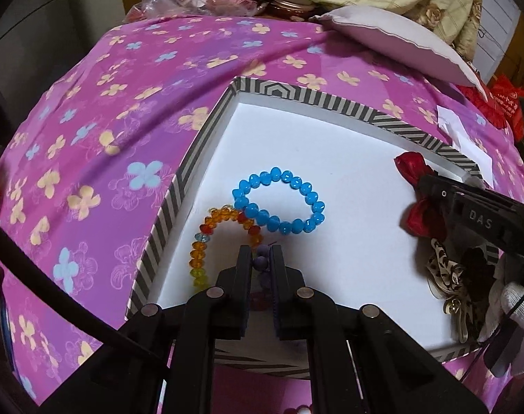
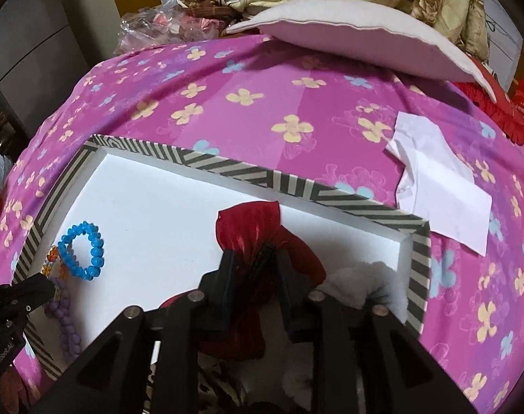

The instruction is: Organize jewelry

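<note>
A shallow box with a black-and-white striped rim (image 1: pixel 331 100) (image 2: pixel 227 165) and a white floor lies on a pink flowered cloth. Inside lie a blue bead bracelet (image 1: pixel 279 203) (image 2: pixel 84 255) and an amber bead bracelet (image 1: pixel 206 238), overlapping at one spot. My left gripper (image 1: pixel 261 250) (image 2: pixel 44 284) is shut on a purple bead bracelet (image 1: pixel 261 261) (image 2: pixel 65 321) just above the box's near left part. My right gripper (image 2: pixel 258 255) (image 1: pixel 424 186) grips a red fabric bow (image 2: pixel 251 220) (image 1: pixel 412 164) by its middle, low over the box's right side.
A leopard-print bow (image 1: pixel 445 272) and a white fluffy piece (image 2: pixel 365 283) lie in the box's near right corner. A white paper (image 2: pixel 441 186) sits on the cloth right of the box. A pale cushion (image 2: pixel 348 34) and heaped fabric lie behind. A white-gloved hand (image 1: pixel 517 307) holds the right gripper.
</note>
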The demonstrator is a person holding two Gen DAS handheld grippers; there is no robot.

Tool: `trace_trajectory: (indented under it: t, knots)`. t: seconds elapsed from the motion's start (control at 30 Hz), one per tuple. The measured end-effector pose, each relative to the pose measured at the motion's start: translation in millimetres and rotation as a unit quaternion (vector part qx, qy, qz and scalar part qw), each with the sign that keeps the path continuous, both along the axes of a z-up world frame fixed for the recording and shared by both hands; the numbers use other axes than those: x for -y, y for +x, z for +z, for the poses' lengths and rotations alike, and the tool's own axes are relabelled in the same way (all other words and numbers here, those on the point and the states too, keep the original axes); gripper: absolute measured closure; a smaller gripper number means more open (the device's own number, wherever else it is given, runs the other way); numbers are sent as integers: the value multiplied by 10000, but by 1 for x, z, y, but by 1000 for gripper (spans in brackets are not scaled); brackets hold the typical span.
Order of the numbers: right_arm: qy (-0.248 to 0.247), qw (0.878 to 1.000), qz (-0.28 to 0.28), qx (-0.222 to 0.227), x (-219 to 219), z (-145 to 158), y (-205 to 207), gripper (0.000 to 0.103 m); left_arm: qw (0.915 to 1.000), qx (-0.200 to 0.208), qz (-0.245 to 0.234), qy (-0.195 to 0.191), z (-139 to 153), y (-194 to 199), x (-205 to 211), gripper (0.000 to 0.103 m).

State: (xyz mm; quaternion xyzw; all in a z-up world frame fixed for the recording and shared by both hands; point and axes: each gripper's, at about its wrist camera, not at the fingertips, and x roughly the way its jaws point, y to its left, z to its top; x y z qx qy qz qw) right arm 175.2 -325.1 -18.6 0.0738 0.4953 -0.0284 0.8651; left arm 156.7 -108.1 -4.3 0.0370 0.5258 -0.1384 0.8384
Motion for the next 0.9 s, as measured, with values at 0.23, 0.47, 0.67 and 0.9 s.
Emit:
trace_trajectory:
  t: [0.23,0.47,0.67,0.9]
  knots:
    - [128,9996,-6,259,0,22,-21,59,9999,14,120,-84,2,-4,-5,72]
    - [229,9981,27,579,-5,47,-55,53,9992,385,123,39,20,-17,-10,61]
    - [250,9966,147,767,-18,66,-99,49,9974,715,123,-3,44,-35,-19,61]
    - [349,9947,16,968,-27,76,-152,46,9948,1009,142,7,62,-71,-34,61]
